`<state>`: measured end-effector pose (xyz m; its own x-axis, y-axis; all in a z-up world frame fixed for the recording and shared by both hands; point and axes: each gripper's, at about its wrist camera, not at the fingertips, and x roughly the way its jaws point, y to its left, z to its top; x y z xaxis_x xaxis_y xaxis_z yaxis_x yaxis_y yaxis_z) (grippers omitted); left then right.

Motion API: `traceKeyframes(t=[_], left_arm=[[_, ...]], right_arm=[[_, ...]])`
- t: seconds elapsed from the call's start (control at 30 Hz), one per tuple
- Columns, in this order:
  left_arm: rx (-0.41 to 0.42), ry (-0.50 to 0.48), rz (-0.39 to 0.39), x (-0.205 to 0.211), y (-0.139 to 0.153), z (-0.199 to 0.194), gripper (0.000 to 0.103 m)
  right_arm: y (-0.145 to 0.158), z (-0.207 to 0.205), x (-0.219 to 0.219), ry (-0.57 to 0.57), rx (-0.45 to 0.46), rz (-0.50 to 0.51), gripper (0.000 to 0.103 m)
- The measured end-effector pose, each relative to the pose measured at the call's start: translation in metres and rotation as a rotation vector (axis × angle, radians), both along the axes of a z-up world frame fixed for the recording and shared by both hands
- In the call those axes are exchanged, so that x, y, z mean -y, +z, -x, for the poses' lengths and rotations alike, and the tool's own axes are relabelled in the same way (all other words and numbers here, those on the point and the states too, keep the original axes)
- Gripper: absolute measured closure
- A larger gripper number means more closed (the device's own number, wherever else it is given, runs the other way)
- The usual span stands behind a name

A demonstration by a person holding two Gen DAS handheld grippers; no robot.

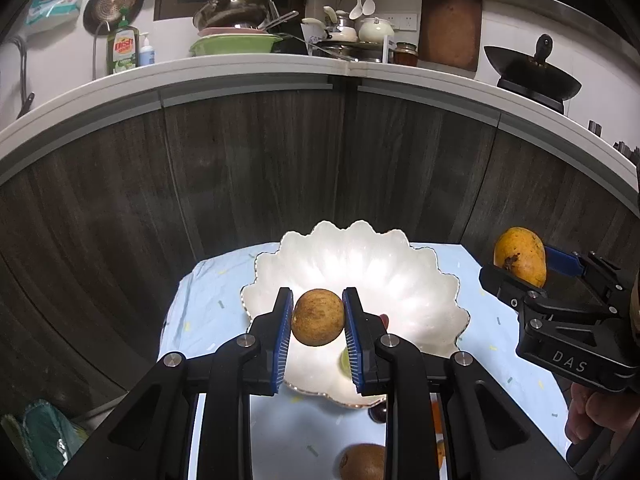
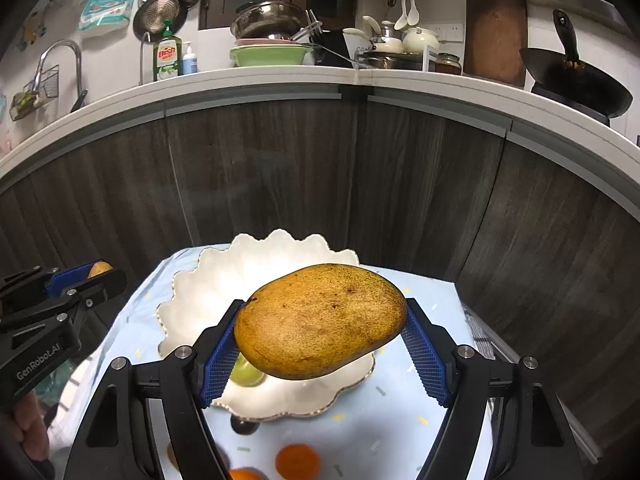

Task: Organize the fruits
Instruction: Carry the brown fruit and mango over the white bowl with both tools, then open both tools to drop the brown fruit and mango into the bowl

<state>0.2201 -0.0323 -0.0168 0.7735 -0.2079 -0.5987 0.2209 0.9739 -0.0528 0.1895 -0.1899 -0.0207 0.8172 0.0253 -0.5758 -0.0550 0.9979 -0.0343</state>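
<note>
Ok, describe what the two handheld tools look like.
Both are matte black frames with silver round bolts and blue ribbed pads. The right tool bears white "DAS" lettering; the left tool reads "GenRobot.AI". No cables or sleeves show.

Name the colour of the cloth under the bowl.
Light blue cloth with small confetti flecks; clearest in the left wrist view.

Bowl glare, dim fisheye-warped edges
</note>
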Motion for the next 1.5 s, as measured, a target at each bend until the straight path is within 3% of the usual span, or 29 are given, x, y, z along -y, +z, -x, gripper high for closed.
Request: traceKeyframes(t=[0.4,1.33,1.4,1.5], left_arm=[[-0.023,-0.020,-0.005,0.001,-0.014,-0.036,0.078],[-0.177,-0.039,-0.019,0.002,-0.065,-0.096,0.077],[-0.179,-0.036,-0.023,0.002,-0.065,-0.096,0.074],[-0.178,-0.028,-0.024,0.001,-0.065,-0.096,0.061]], right_arm=[[-0.015,-0.030,0.002,-0.024,-0.042,0.021,0.026],[-0.069,-0.098,0.006,-0.060,-0.252,0.013,0.026],[-0.071,-0.101,0.008,-0.061,-0.270,0.008,0.026],[-0.077,-0.104,0.010,-0.065,-0.302,-0.006,0.026]])
